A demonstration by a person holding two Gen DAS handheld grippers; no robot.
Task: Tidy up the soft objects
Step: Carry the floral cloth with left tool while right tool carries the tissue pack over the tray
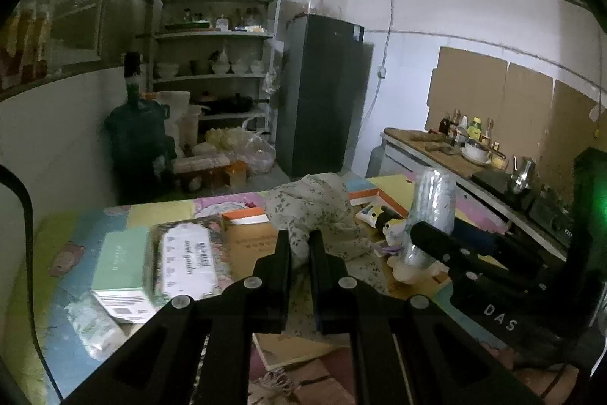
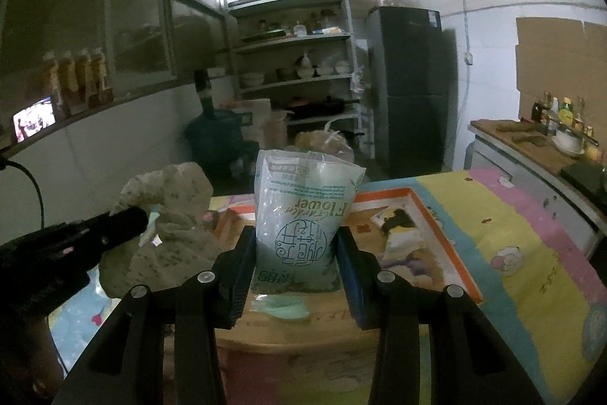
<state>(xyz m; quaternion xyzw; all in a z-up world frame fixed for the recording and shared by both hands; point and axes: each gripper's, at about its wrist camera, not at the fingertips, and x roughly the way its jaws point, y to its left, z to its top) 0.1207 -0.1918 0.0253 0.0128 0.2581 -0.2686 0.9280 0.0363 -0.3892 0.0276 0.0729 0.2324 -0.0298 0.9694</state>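
Between my right gripper's [image 2: 296, 253] jaws stands a clear plastic tissue pack [image 2: 303, 215], upright and printed with "Flower" upside down; the jaws press its two sides near the bottom, and I hold it raised above a tan cardboard box [image 2: 288, 327]. Just left of these jaws hangs the floral cloth [image 2: 167, 226], bunched and lifted, with my left gripper's dark body [image 2: 72, 245] reaching in beside it. Right of the jaws lies an open orange-rimmed box [image 2: 451, 234] with a small plush toy [image 2: 402, 234] inside, on the pastel cartoon mat [image 2: 531, 245] covering the bench.

On the other side, my left gripper [image 1: 299, 249] has its jaws drawn close together, pinching a fold of the same floral cloth [image 1: 315, 211], which heaps up just beyond the tips and trails back below them. Left of these jaws lie a floral-printed tissue pack [image 1: 189, 260], a mint green box [image 1: 121, 260] touching it, and a soft wrapped pack [image 1: 91, 325] nearer the bench edge. Right of the jaws, the right gripper [image 1: 447, 245] carries the tissue pack [image 1: 432, 211], seen edge-on. Beyond, well apart, stand a shelf rack [image 1: 216, 63] with dishes and a dark refrigerator [image 1: 322, 93].
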